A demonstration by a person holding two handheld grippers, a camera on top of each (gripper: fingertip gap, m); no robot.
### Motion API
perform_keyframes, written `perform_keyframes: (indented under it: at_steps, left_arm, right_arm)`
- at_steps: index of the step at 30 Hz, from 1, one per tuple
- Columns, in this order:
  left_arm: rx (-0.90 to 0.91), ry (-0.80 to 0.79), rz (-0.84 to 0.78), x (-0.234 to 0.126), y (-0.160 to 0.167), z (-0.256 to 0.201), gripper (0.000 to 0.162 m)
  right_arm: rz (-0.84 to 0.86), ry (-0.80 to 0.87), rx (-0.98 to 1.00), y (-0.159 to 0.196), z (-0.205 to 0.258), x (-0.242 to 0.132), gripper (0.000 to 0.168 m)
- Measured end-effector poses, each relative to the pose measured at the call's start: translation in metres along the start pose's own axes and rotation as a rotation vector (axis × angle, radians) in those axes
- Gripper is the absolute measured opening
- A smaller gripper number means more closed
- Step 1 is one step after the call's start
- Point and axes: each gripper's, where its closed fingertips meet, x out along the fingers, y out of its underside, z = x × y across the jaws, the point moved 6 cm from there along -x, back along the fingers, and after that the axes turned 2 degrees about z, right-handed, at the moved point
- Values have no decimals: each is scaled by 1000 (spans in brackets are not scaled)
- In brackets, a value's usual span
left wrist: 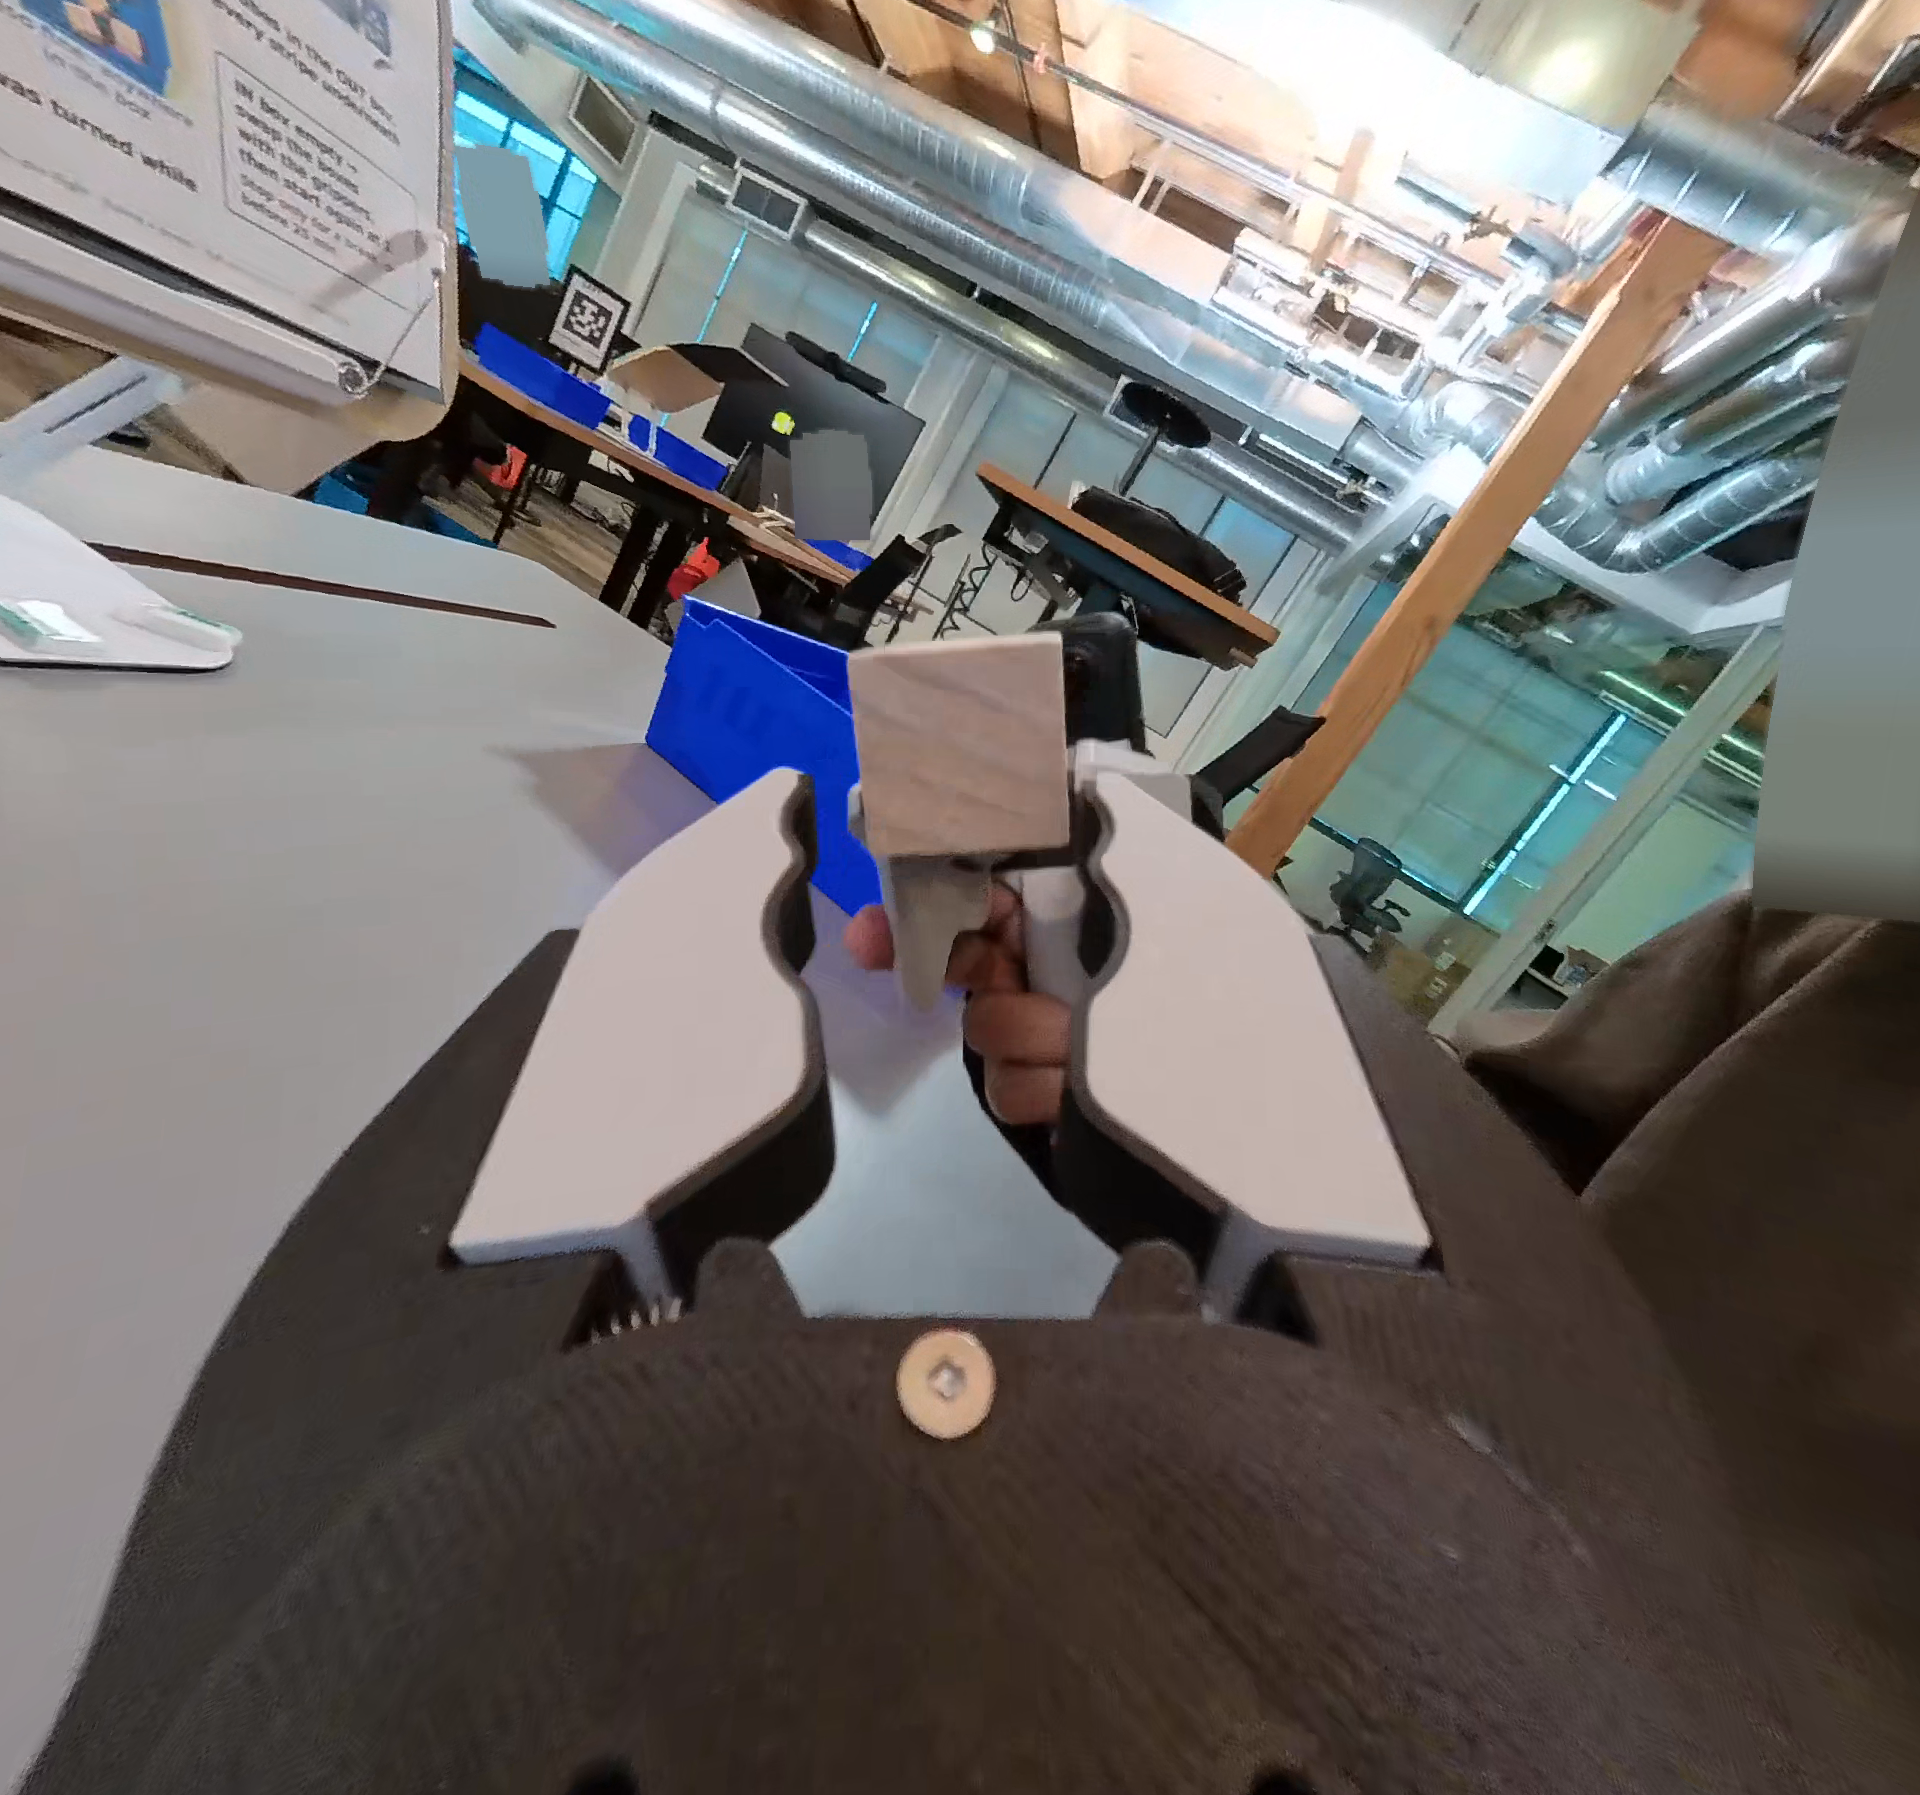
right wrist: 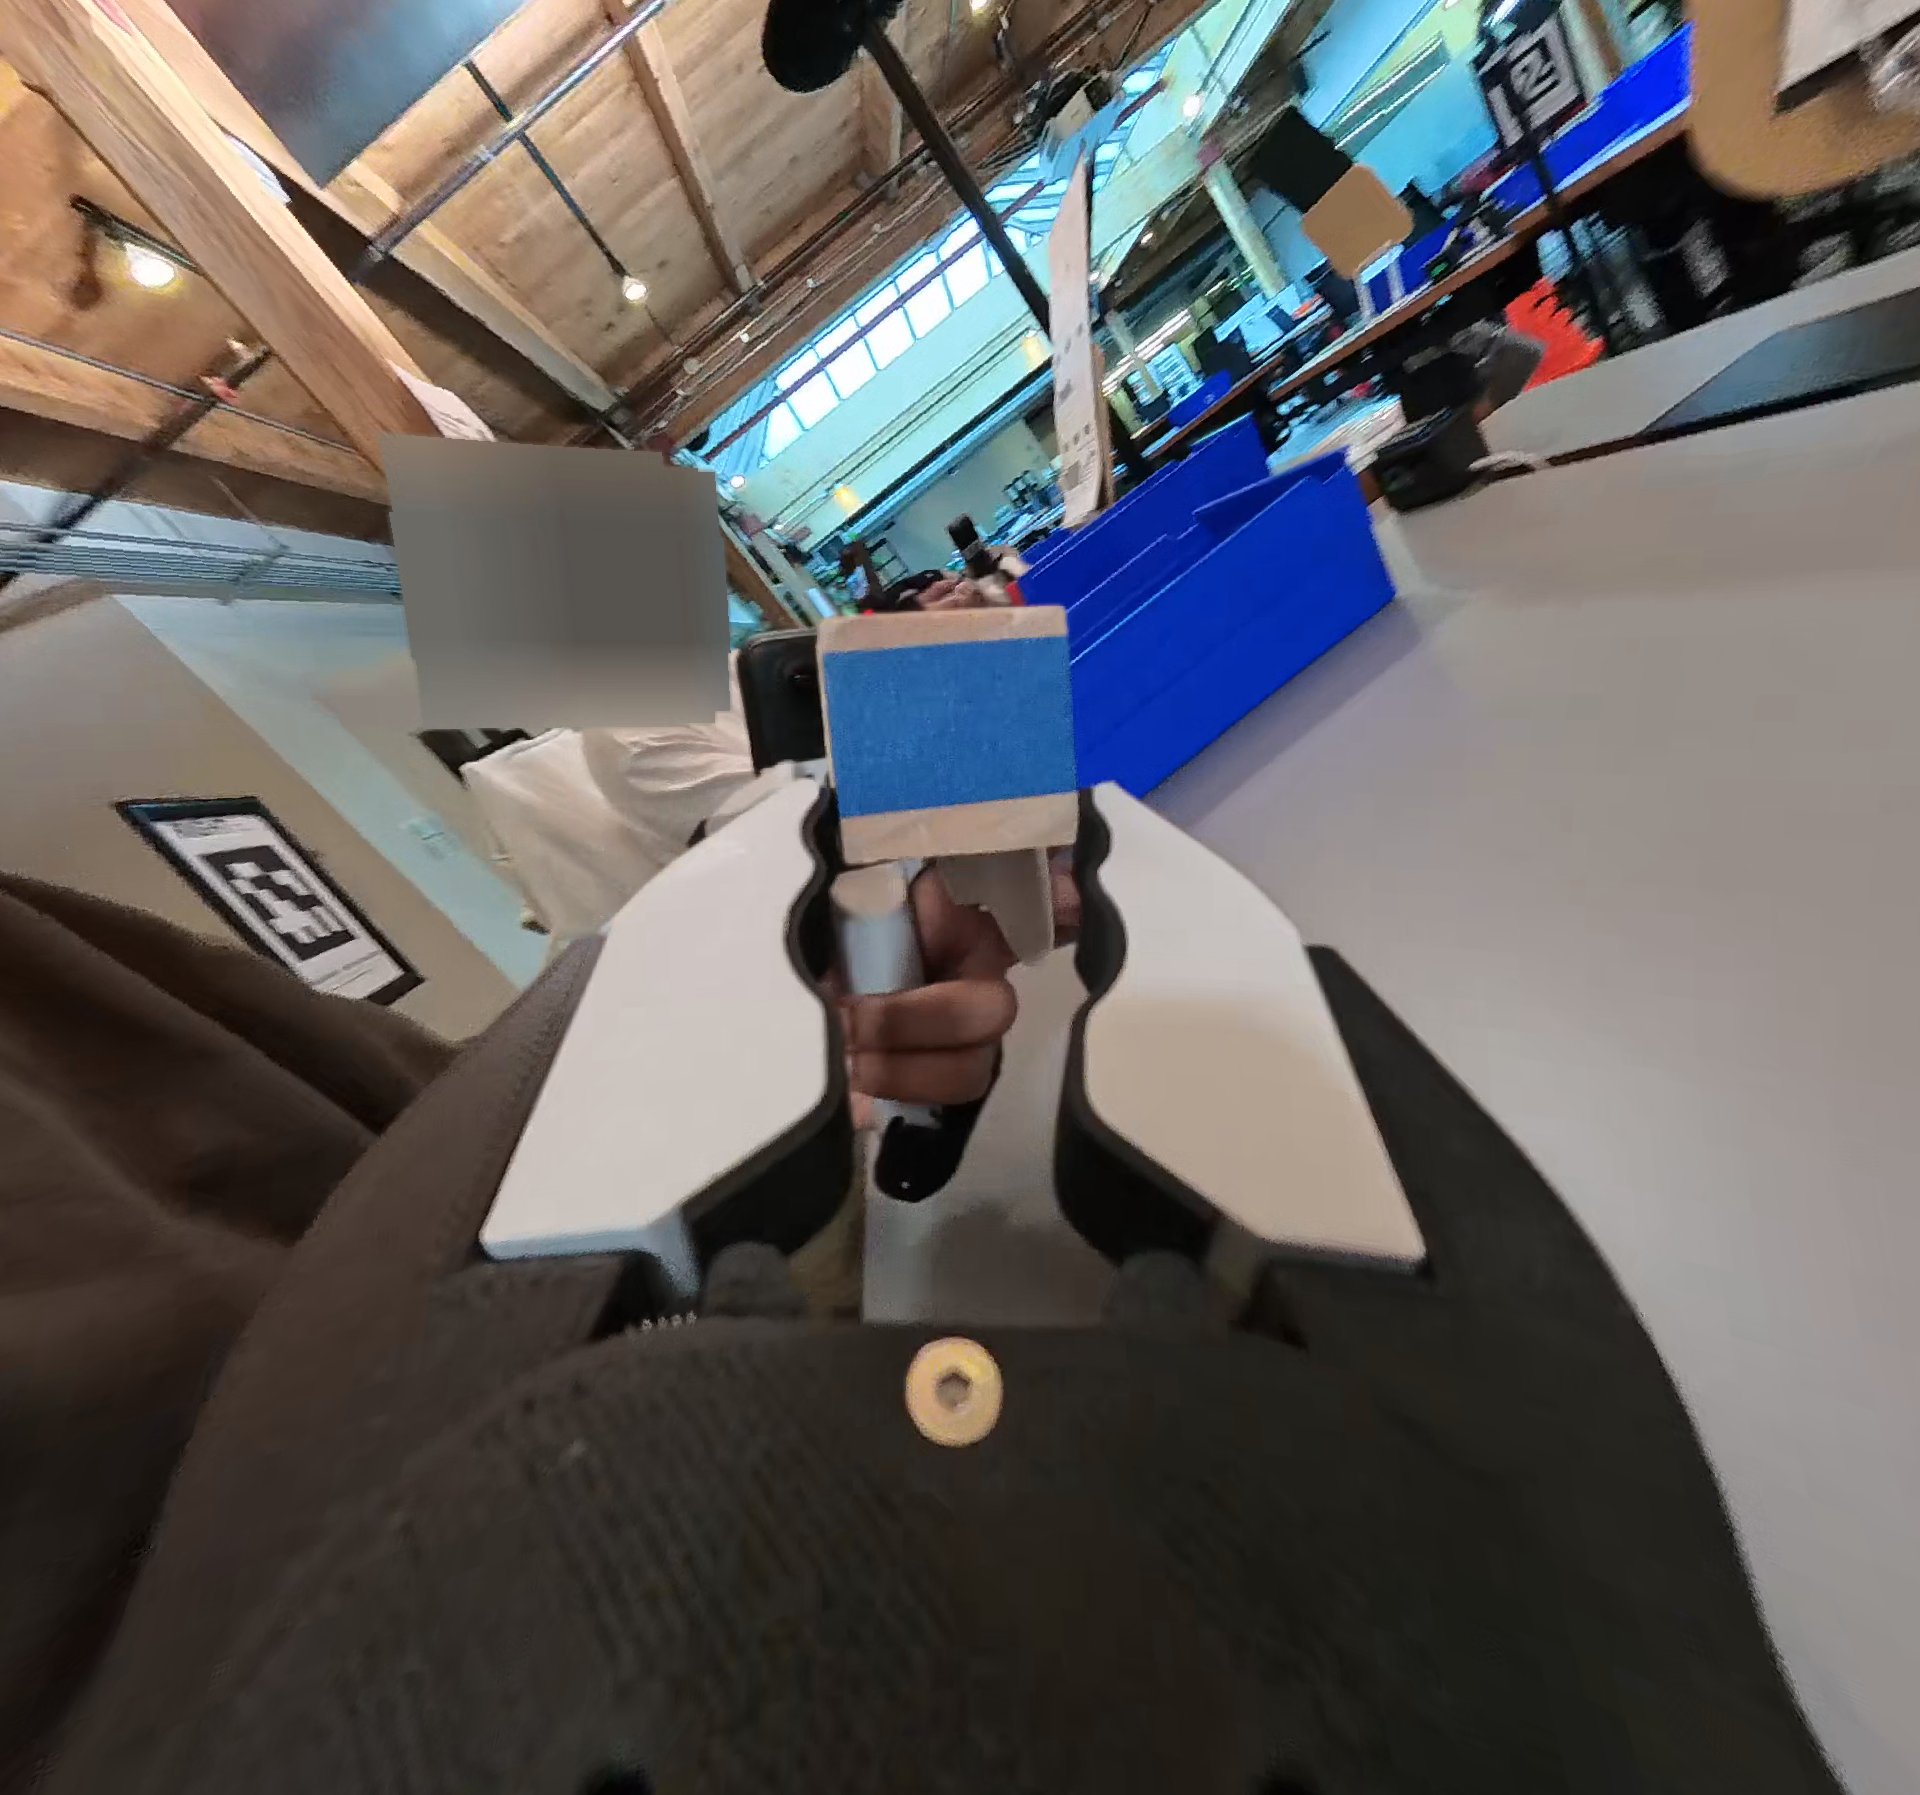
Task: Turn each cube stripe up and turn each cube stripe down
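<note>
1. Left wrist view shows a wooden cube (left wrist: pixel 961 743) held up in the air between the tips of the left gripper (left wrist: pixel 966 826); the face turned to this camera is plain pale wood with slanting grain and no stripe.
2. Right wrist view shows the same cube (right wrist: pixel 948 732) from the opposite side, and here a broad blue stripe (right wrist: pixel 951 729) crosses the face, with bare wood bands above and below it.
3. Both pairs of jaws are closed on the cube: the right gripper (right wrist: pixel 951 836) clamps it at its lower sides, and the left gripper's jaws press its lower sides from the other direction.
4. In each view the other tool's pale fingers and the person's hand (left wrist: pixel 1013 1028) holding it appear below the cube, between the near jaws; the same goes for the hand (right wrist: pixel 930 1028) in the right wrist view.
5. The cube hangs above the grey bench (left wrist: pixel 260 862), apart from it, and near a blue bin (left wrist: pixel 743 706); in the right wrist view blue bins (right wrist: pixel 1226 623) stand on the bench (right wrist: pixel 1558 810) behind and right of the cube.
6. The contact faces of the jaws are covered by the cube's lower edge, so the exact pad contact is hard to see.
7. The bins' insides are hidden from both cameras, and the cube's top and bottom faces cannot be made out.
</note>
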Motion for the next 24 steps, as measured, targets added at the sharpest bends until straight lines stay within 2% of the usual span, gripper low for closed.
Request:
perform_keyframes:
  at_steps: [3,6,9,11,13,16,17,19,21,24]
  left_arm:
    - [26,-7,56,2,3,5,64]
    - [81,-42,102,2,7,10,66]
    - [58,-53,110,1,7,14,65]
    - [12,-39,102,1,7,15,65]
    - [-33,-14,105,2,9,16,65]
    - [-63,1,122,4,12,16,65]
    - [-66,2,129,5,13,16,65]
    - [-79,8,151,7,17,16,65]
    - [-92,15,168,9,21,17,65]
    - [-82,13,168,12,22,17,62]
  right_arm:
    - [20,85,-116,-10,-3,-7,45]
    - [-4,229,-236,-37,-4,-17,44]
    - [-74,422,-338,-85,-4,-45,45]
    - [-35,657,-423,-118,-13,-77,45]
    - [129,1006,-449,-141,-35,-124,45]
    - [359,1341,-409,-152,-57,-202,45]
    - [408,1380,-364,-150,-62,-223,45]
    - [528,1341,-238,-137,-70,-248,45]
    - [638,1254,-127,-120,-76,-260,45]
    - [797,1199,-71,-93,-85,-269,45]
